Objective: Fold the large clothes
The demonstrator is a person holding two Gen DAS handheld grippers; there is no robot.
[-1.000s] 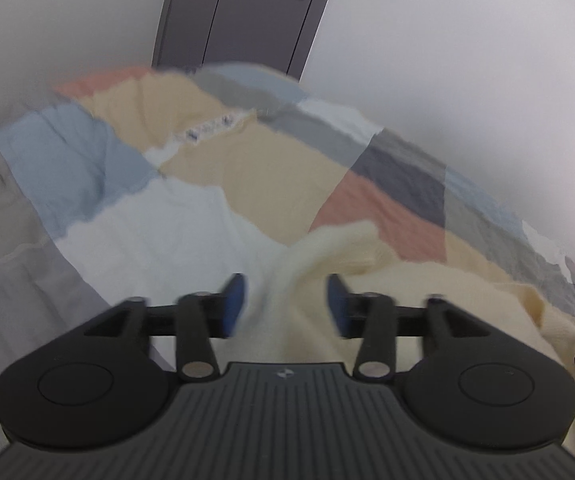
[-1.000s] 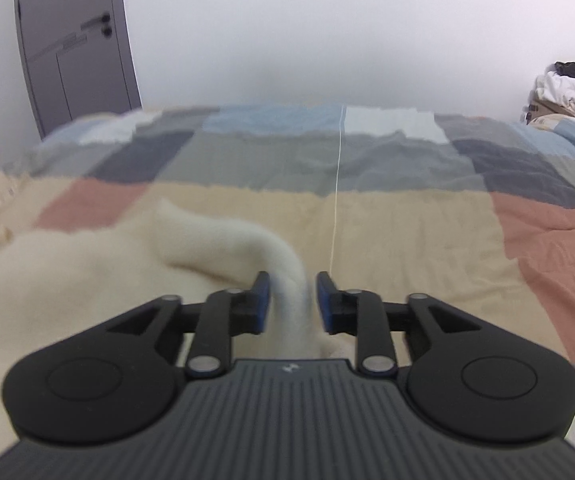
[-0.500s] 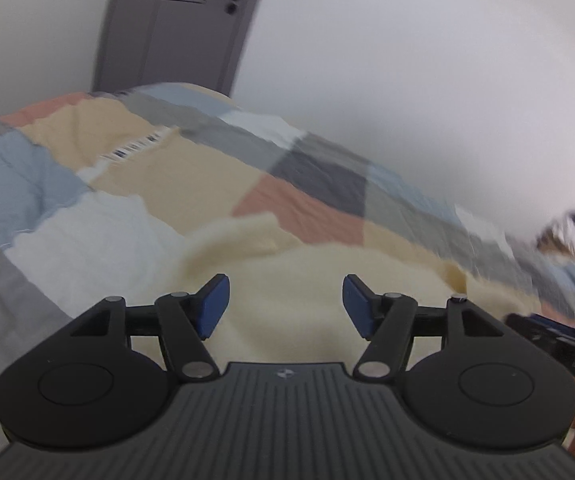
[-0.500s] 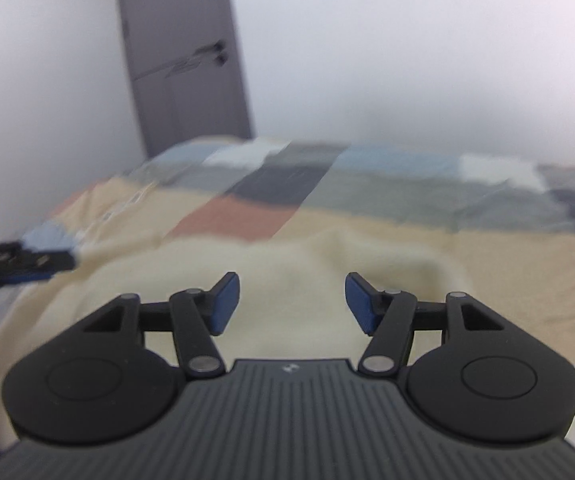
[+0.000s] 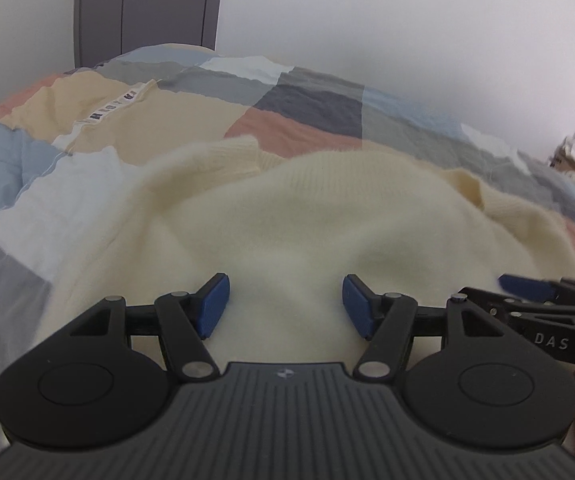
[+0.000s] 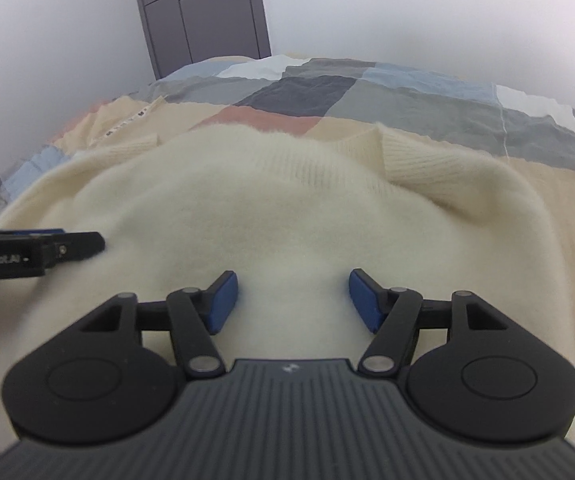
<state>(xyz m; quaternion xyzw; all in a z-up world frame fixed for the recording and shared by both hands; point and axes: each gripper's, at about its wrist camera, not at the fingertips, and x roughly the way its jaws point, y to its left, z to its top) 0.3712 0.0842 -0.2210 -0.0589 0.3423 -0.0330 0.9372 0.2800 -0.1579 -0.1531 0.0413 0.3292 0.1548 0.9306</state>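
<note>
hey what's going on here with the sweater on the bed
A person with a handheld gripper in each hand is folding a cream sweater laid on a patchwork quilt. Right now neither gripper holds it: the left gripper and the right gripper both hover over the fabric with their jaws open. The sweater lies bunched, with its ribbed cuffs lying on the far side, so the fold looks partway done.

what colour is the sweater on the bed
Cream, a fuzzy knit sweater with ribbed cuffs; clearest in the right wrist view.
</note>
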